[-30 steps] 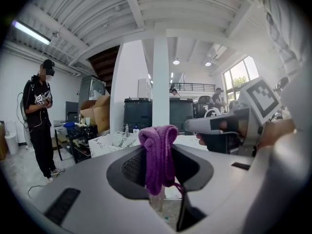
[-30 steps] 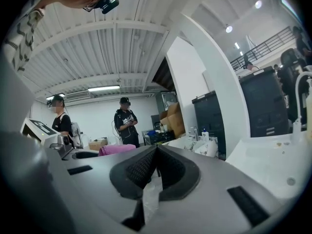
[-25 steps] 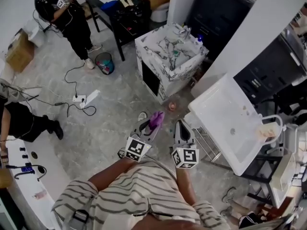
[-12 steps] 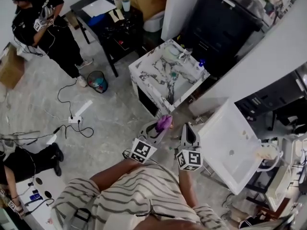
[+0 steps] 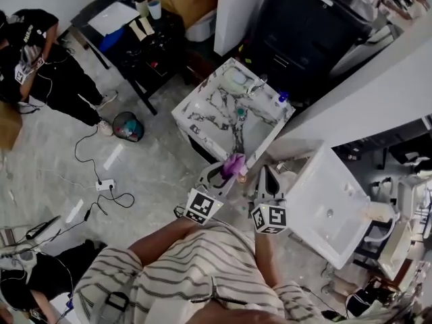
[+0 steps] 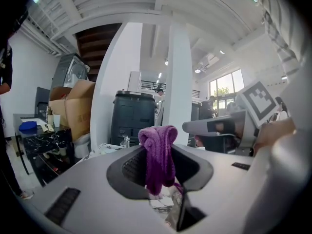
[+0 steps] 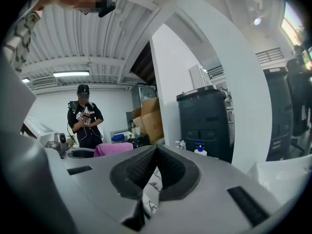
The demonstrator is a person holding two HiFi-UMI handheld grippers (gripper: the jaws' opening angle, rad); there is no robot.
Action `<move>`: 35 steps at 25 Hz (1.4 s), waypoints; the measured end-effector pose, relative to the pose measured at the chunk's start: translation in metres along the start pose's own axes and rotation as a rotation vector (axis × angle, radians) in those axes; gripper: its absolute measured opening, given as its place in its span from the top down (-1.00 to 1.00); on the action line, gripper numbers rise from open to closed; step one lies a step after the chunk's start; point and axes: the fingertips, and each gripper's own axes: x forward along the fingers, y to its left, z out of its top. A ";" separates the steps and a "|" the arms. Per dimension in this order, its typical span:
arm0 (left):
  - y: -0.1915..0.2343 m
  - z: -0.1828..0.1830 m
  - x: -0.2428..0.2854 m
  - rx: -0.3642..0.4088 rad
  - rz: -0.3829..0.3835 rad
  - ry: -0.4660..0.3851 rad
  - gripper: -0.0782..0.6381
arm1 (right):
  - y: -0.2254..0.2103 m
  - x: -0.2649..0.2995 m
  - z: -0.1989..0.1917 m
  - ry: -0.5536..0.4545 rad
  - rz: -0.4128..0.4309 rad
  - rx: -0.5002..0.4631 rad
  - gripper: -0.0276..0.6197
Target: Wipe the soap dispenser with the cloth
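A: Head view first — where's the soap dispenser (image 5: 280, 100)?
B: On the far corner of the marble surface (image 5: 202, 117). The left hand-held gripper (image 5: 228, 173) carries the purple cloth (image 5: 235, 163), well apart from it.
A: Left gripper view?
B: Jaws clamped on the purple cloth, which hangs between them.
A: Right gripper view?
B: The right hand-held gripper (image 7: 155, 165) is closed and empty — the soap dispenser shows ahead, before a black cabinet (image 7: 204, 121).
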 end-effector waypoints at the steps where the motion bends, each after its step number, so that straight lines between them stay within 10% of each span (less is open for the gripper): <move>1: 0.005 0.000 0.003 -0.004 -0.007 0.003 0.46 | -0.001 0.005 0.000 0.004 -0.010 0.001 0.90; 35: 0.037 -0.007 0.179 0.020 0.083 0.085 0.46 | -0.139 0.122 -0.015 0.038 0.061 0.032 0.90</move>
